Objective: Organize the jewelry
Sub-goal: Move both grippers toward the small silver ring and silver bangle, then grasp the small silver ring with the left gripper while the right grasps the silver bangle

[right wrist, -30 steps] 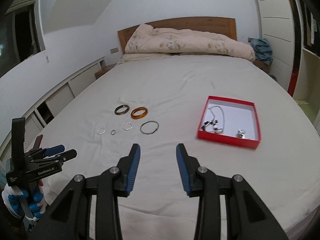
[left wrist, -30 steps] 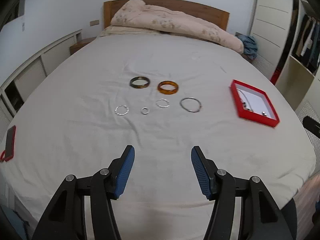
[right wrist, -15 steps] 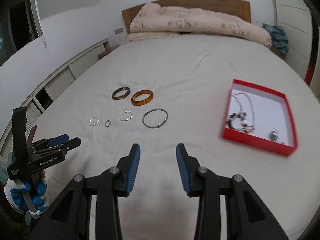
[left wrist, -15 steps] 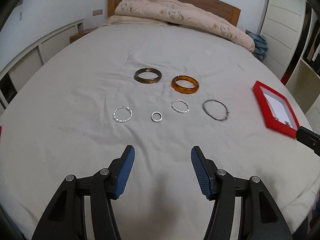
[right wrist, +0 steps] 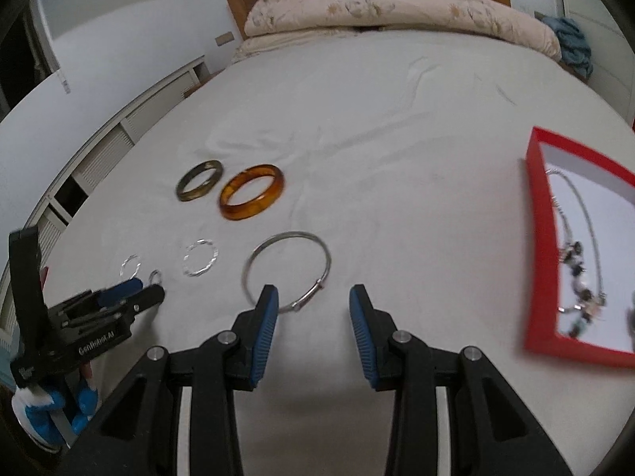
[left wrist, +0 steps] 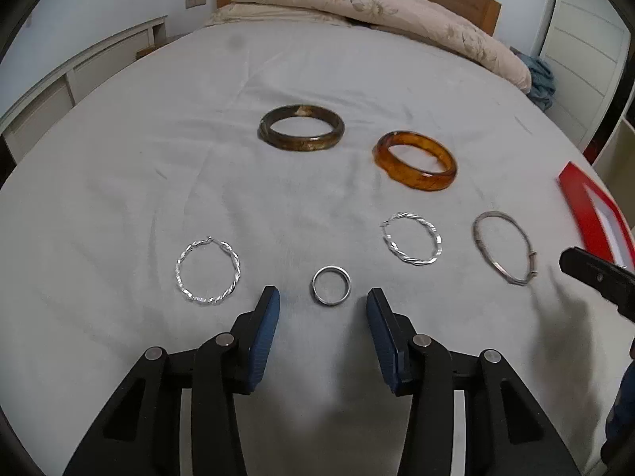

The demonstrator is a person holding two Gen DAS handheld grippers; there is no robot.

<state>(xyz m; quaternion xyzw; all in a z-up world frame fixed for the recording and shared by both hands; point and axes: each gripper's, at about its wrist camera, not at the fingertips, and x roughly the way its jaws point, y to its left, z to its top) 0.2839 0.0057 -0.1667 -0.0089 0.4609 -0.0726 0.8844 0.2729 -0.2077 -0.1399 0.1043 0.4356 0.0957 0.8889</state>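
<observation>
Jewelry lies on the white bed sheet. A dark bangle and an amber bangle lie at the back. In front lie two twisted silver hoops, a small silver ring and a thin silver bangle. My left gripper is open and empty, with the small ring just ahead between its fingertips. My right gripper is open and empty, its left fingertip at the near edge of the thin silver bangle. A red box at the right holds a beaded chain.
A folded quilt and wooden headboard sit at the far end of the bed. White cabinets run along the left wall. A blue cloth lies at the far right. The left gripper shows in the right wrist view.
Both grippers have moved forward and down toward the jewelry. The left one now reaches the small ring, the right one the thin silver bangle. The left jaws have narrowed somewhat.
</observation>
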